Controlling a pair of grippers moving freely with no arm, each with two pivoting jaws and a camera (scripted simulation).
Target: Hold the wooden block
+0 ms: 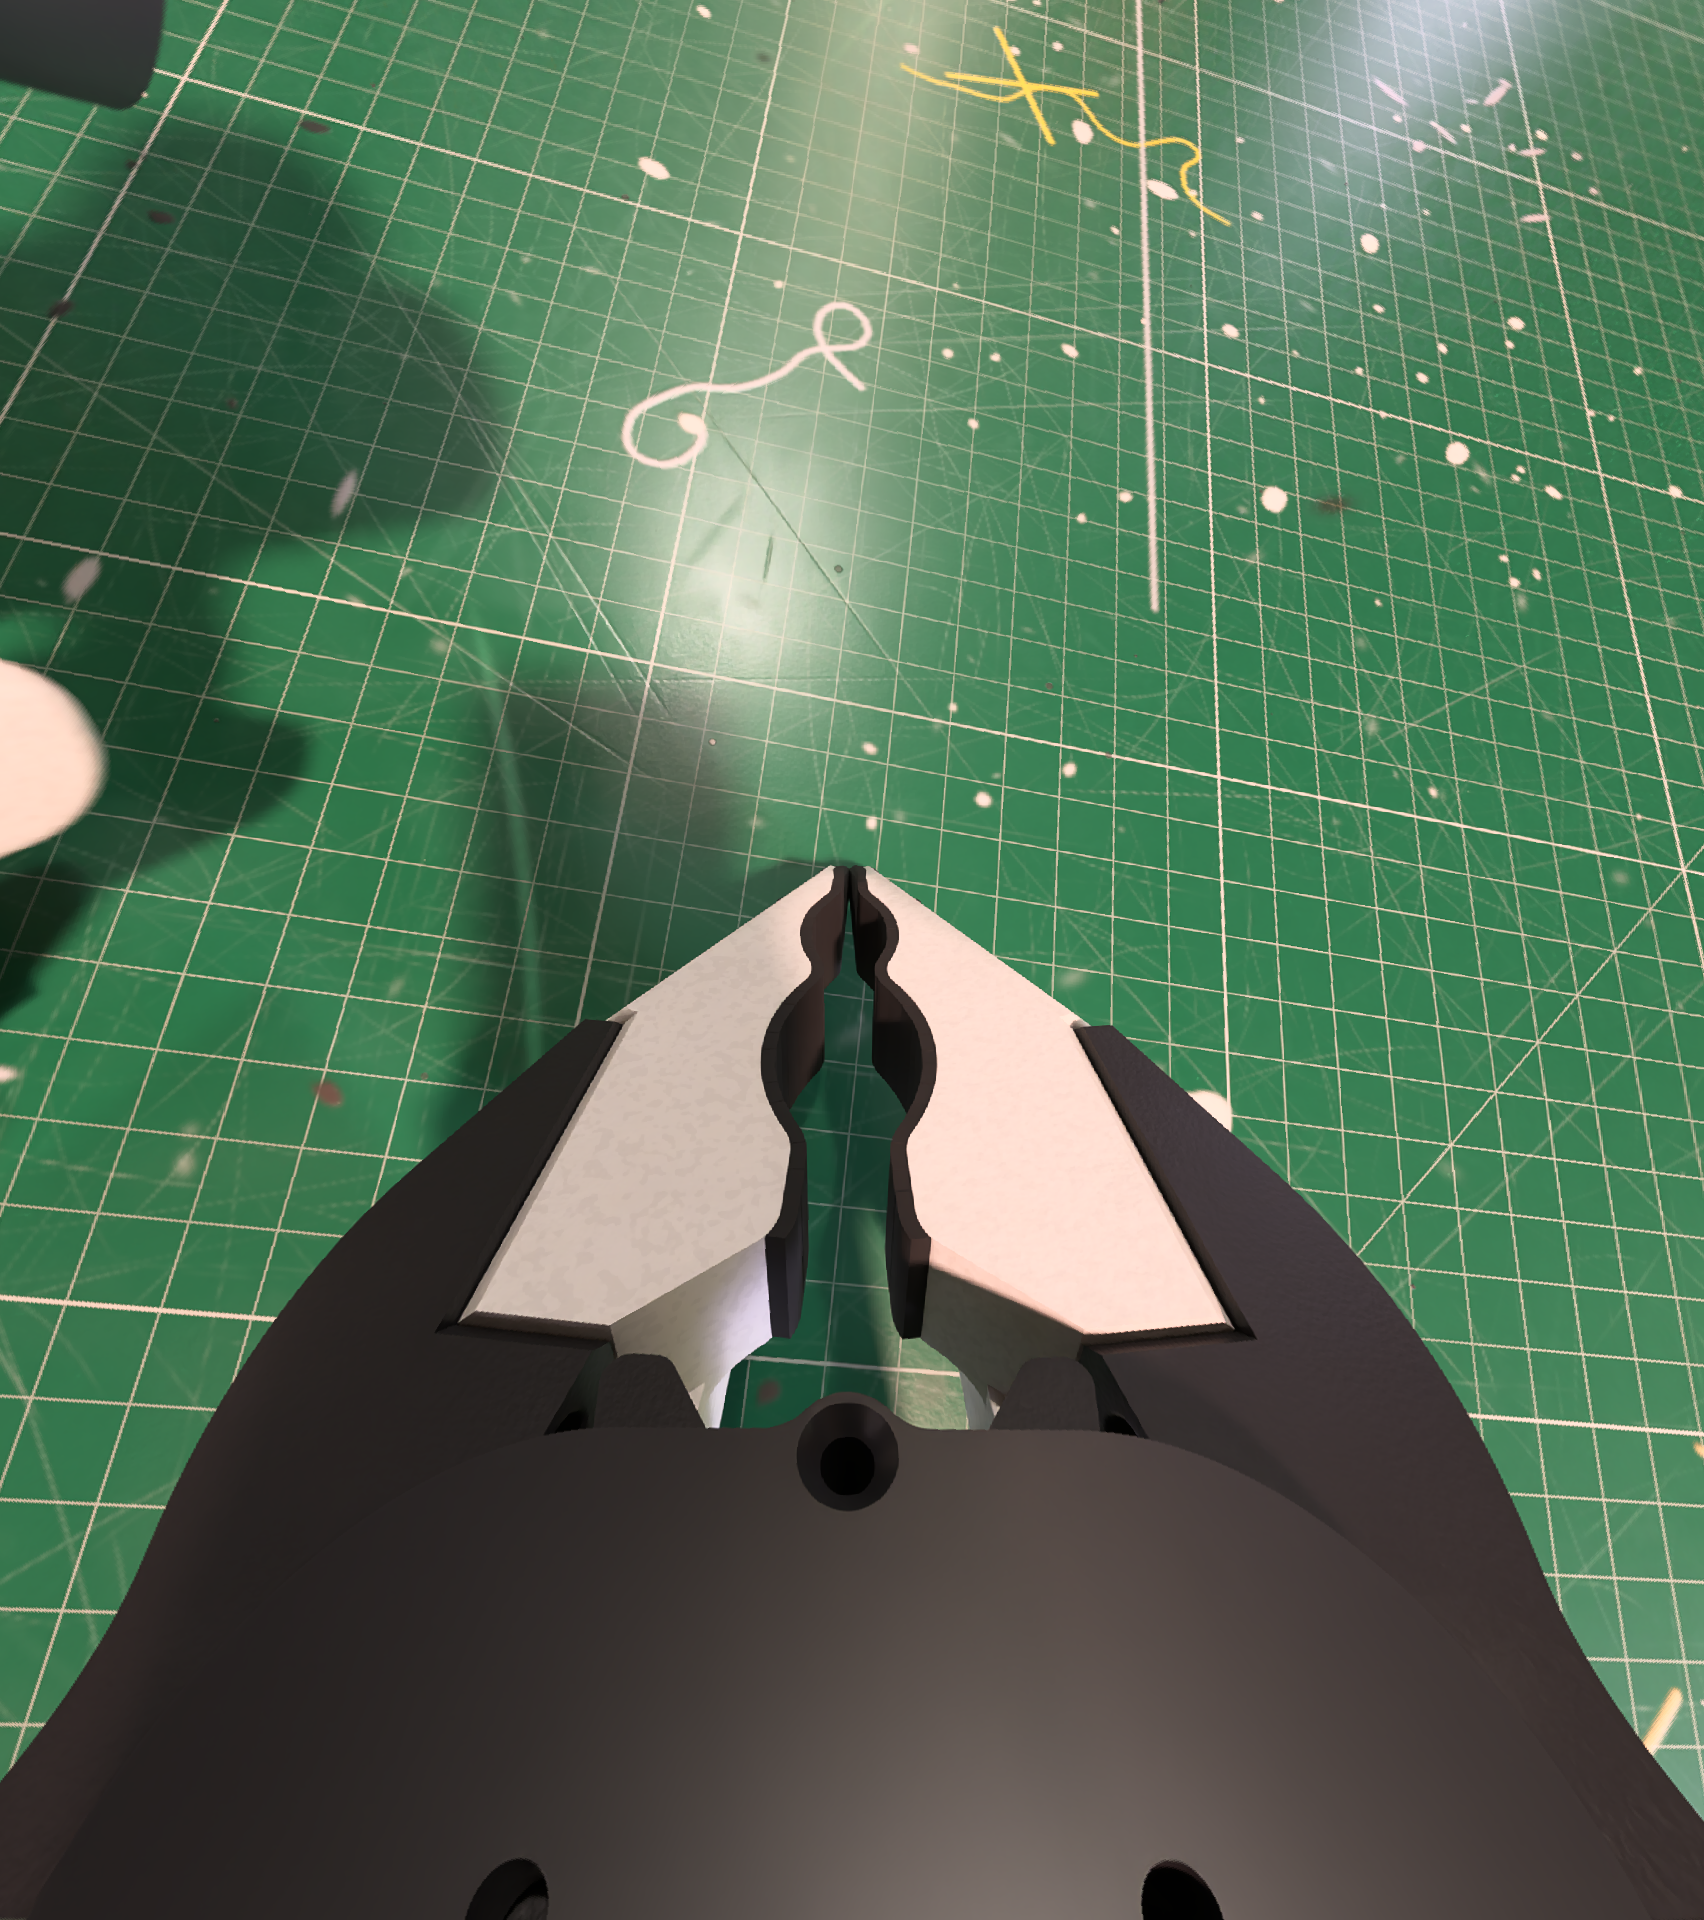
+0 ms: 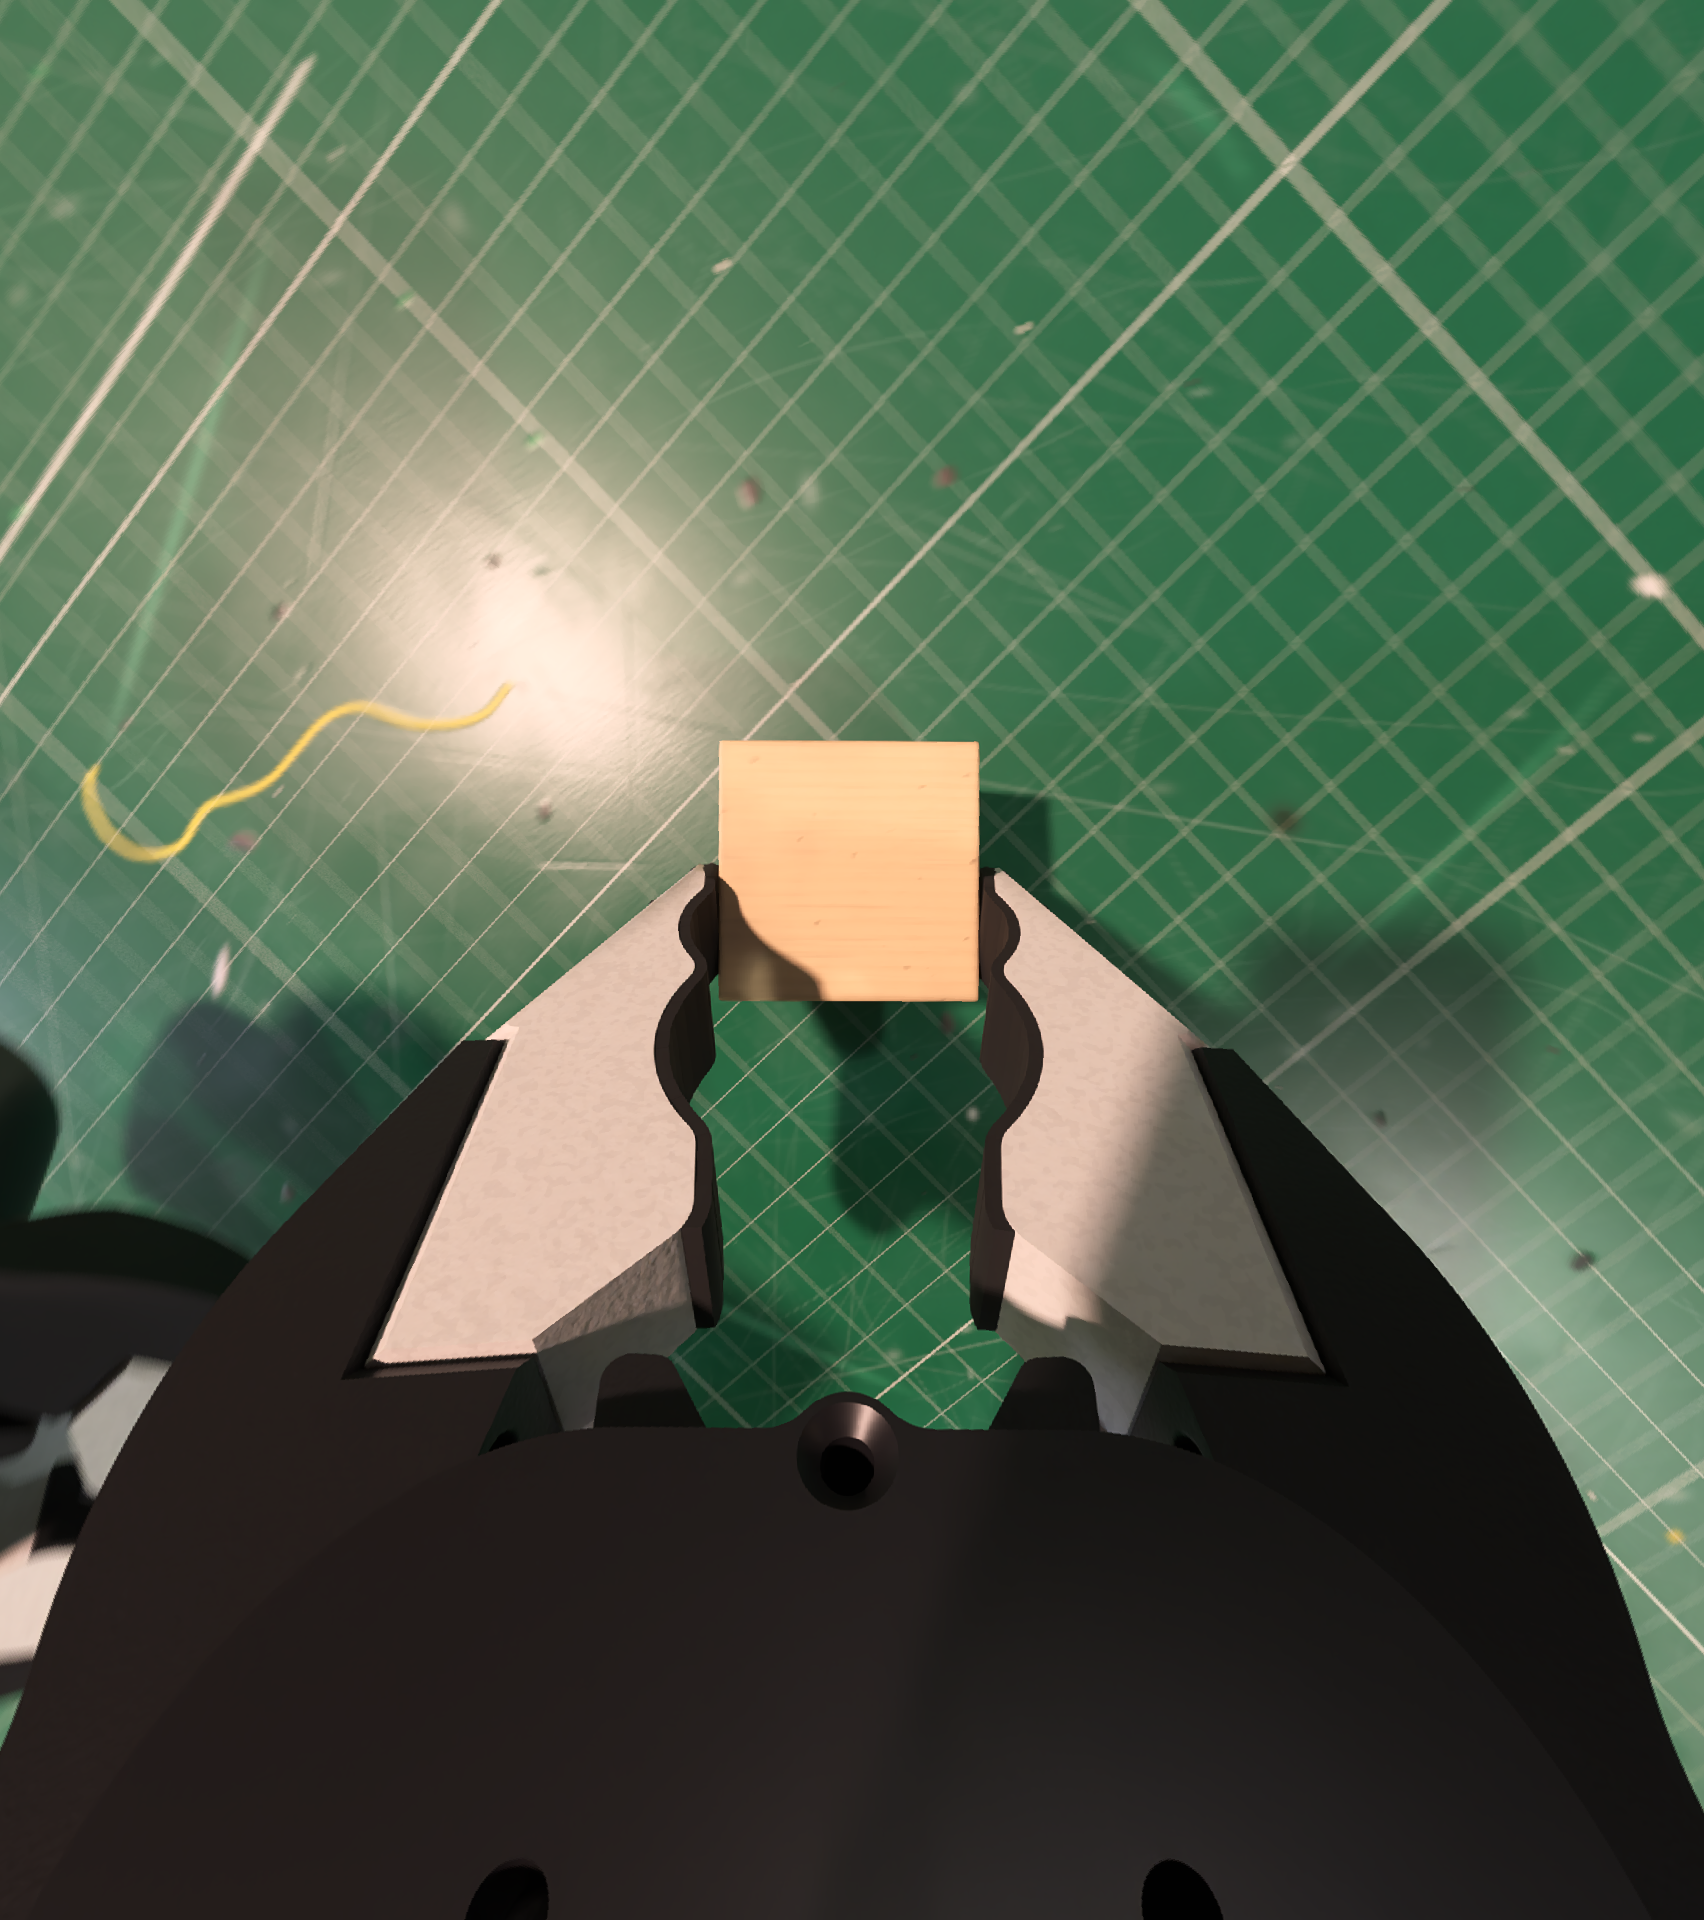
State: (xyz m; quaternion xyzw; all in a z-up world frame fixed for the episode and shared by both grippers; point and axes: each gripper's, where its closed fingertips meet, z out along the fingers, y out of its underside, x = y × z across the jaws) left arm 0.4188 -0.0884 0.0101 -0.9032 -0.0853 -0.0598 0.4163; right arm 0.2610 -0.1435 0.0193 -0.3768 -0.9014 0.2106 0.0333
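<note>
Right gripper [image 2: 848, 883] clenched on wooden block [image 2: 848, 871] — left gripper [image 1: 848, 873] clenched, empty.

The pale square wooden block [image 2: 848, 871] sits between the fingertips of the right claw [image 2: 848, 883], raised above the green gridded mat surface [image 2: 1347, 416]. The left claw [image 1: 848, 873] hangs over that surface, the block at its far left.
</note>
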